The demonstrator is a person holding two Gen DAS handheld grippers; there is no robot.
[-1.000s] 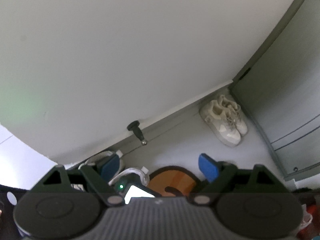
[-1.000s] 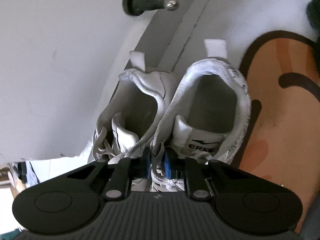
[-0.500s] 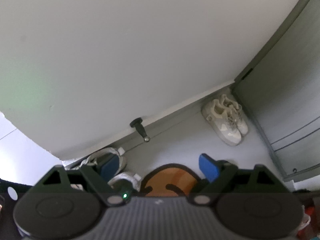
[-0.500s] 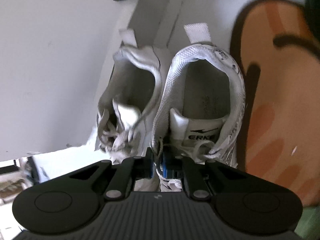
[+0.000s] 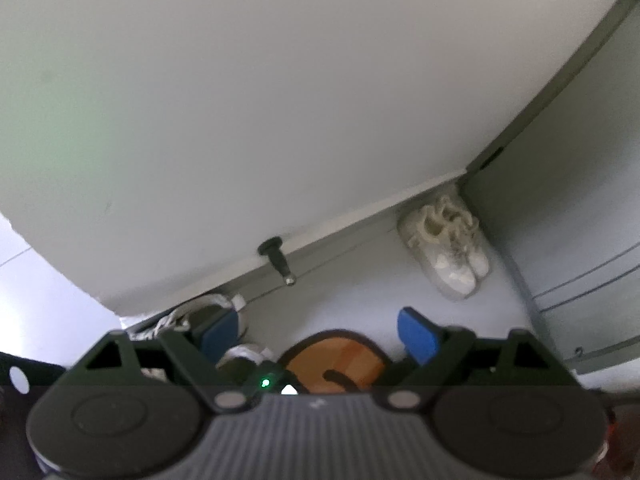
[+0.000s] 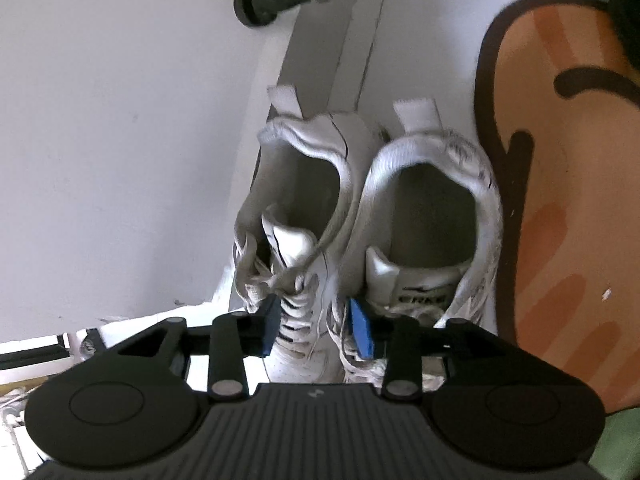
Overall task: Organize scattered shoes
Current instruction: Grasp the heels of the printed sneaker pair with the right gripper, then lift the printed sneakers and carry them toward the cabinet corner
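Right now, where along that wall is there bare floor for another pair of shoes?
Bare floor runs below the baseboard between the door stopper and the beige sneakers in the corner. It is crowded where the white sneakers sit between wall and orange mat.

The left wrist camera stood high, tilted down at the wall, with the doorstop (image 5: 276,258) in mid frame. The right one hung close over the white sneakers (image 6: 360,224), the doorstop (image 6: 276,0) in its upper left.

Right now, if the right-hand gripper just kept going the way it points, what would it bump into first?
Probably the white sneakers right ahead: the right gripper has its fingers just opened over their laces. Depth is hard to judge.
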